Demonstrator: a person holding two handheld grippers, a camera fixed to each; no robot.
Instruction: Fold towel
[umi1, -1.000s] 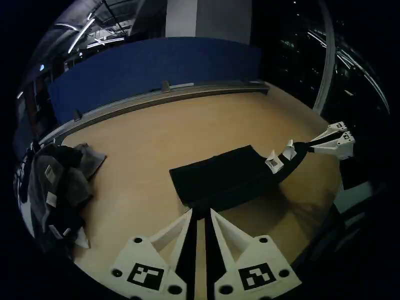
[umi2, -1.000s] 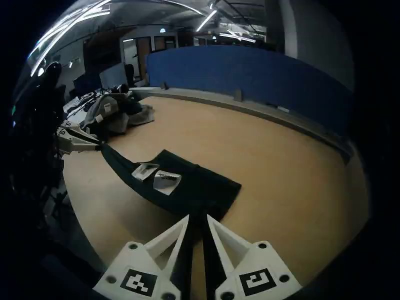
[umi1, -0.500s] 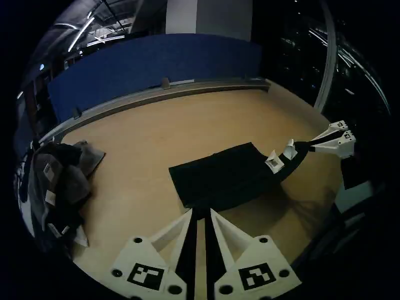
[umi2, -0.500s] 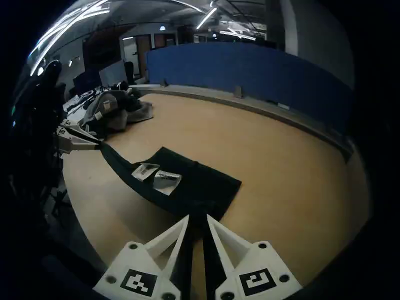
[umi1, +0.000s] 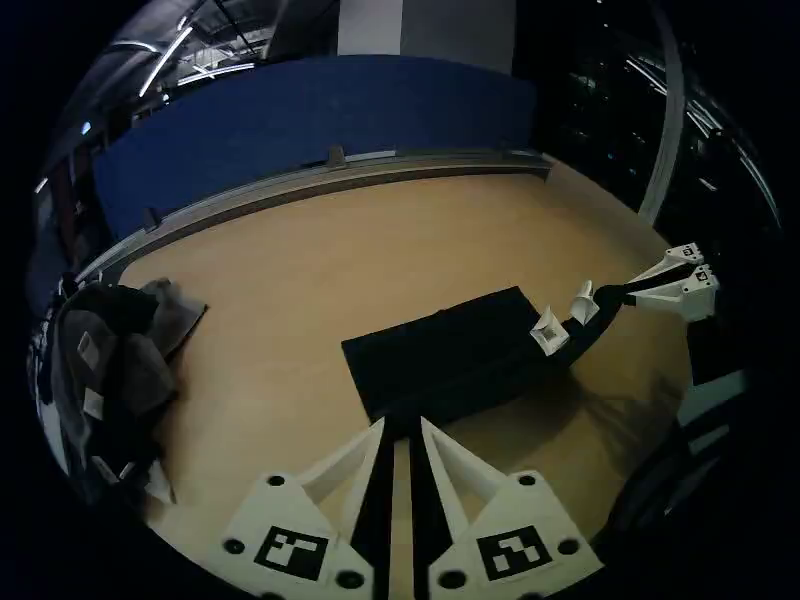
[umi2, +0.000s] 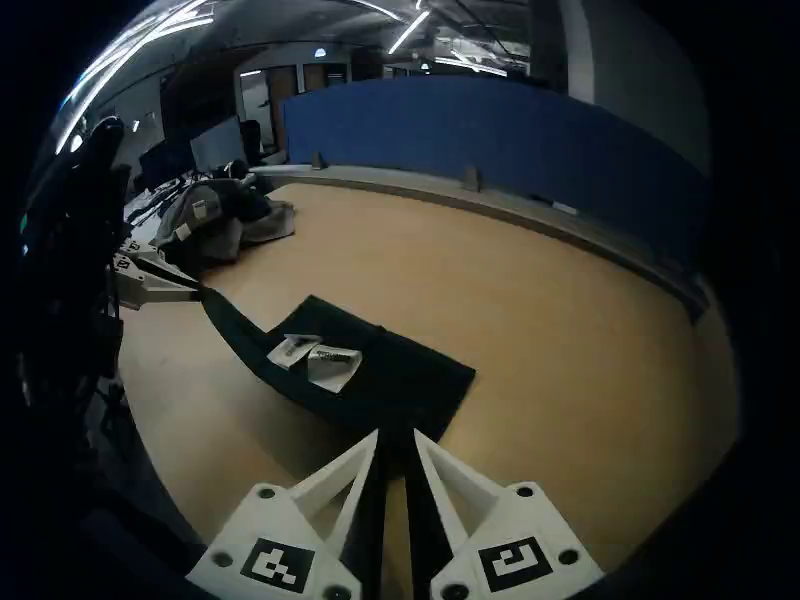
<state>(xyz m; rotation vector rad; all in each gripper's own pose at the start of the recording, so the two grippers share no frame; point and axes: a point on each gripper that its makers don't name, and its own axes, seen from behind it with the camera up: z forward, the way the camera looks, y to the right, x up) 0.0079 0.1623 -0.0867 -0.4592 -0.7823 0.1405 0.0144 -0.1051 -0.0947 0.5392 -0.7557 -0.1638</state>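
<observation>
Towel (umi1: 450, 350) runs lengthwise from left gripper (umi1: 402, 422) to right gripper (umi2: 398, 432), seemingly pinched.

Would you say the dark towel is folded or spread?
Mid-fold: the dark towel lies mostly flat on the wooden table, one edge raised between the left hand-held gripper and right hand-held gripper.

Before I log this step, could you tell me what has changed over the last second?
Little changed. The left gripper and right gripper seem to have tipped slightly, so the blue partition sits higher in each view; the dark towel barely shifted. Nothing was grasped or released: both stay shut on towel corners; the clothes pile is unmoved.
</observation>
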